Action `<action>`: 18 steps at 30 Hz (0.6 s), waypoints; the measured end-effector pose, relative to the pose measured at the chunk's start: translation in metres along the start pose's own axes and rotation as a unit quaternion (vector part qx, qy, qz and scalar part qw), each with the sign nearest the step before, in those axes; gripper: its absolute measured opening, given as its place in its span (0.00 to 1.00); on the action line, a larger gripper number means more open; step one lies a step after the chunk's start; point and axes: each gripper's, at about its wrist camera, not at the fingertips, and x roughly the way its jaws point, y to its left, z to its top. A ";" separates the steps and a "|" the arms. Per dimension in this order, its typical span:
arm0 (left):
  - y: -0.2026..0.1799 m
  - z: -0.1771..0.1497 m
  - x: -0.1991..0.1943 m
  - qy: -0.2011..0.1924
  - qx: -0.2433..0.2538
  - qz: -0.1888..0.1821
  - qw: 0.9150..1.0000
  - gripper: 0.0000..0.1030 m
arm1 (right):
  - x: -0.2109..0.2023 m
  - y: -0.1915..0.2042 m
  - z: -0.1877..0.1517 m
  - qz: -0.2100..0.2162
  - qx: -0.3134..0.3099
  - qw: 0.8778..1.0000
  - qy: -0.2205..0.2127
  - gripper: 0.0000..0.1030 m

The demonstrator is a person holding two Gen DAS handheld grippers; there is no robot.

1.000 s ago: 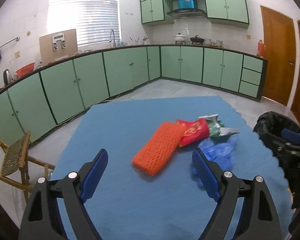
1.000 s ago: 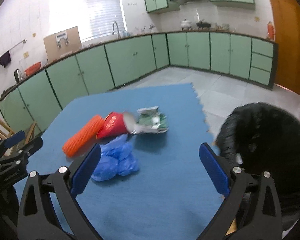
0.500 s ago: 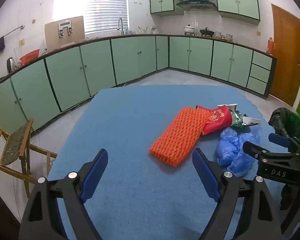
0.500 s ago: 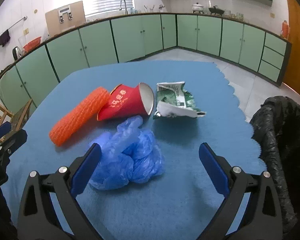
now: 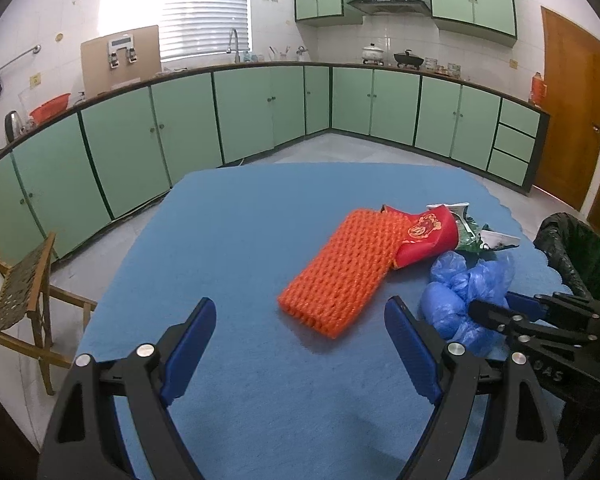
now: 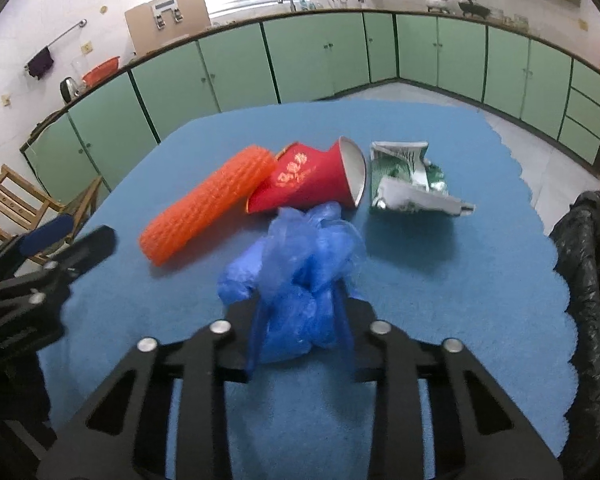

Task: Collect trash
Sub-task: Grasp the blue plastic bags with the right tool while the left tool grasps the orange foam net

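On the blue table mat [image 5: 240, 240] lies a crumpled blue plastic bag [image 6: 300, 248], and my right gripper [image 6: 300, 304] is closing its jaws on the bag's near part, the pads pressing into the plastic. Behind it lie an orange foam net sleeve [image 6: 208, 204], a red paper cup [image 6: 308, 184] on its side and a crushed green wrapper [image 6: 408, 184]. My left gripper [image 5: 300, 312] stands open just in front of the orange sleeve [image 5: 340, 272], holding nothing.
A bin lined with a black bag [image 6: 588, 264] stands off the mat's right edge. A wooden chair [image 5: 20, 292] sits left of the table. Green kitchen cabinets [image 5: 260, 112] run along the far walls.
The right gripper came down and forward over the blue bag and its jaws went from wide open to pinched on it. The left gripper crept slightly closer to the orange sleeve, still open.
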 end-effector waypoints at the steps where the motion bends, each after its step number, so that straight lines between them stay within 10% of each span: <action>1: -0.002 0.002 0.003 0.001 0.001 -0.001 1.000 0.82 | -0.004 -0.001 0.002 0.000 -0.001 1.000 -0.005 0.21; 15: -0.030 0.016 0.070 0.055 0.033 -0.006 0.998 0.82 | 0.003 -0.029 0.011 -0.021 0.017 1.000 -0.004 0.14; 18: -0.034 0.013 0.089 0.094 0.044 -0.003 0.995 0.69 | 0.005 -0.033 0.008 -0.021 0.022 1.000 -0.003 0.14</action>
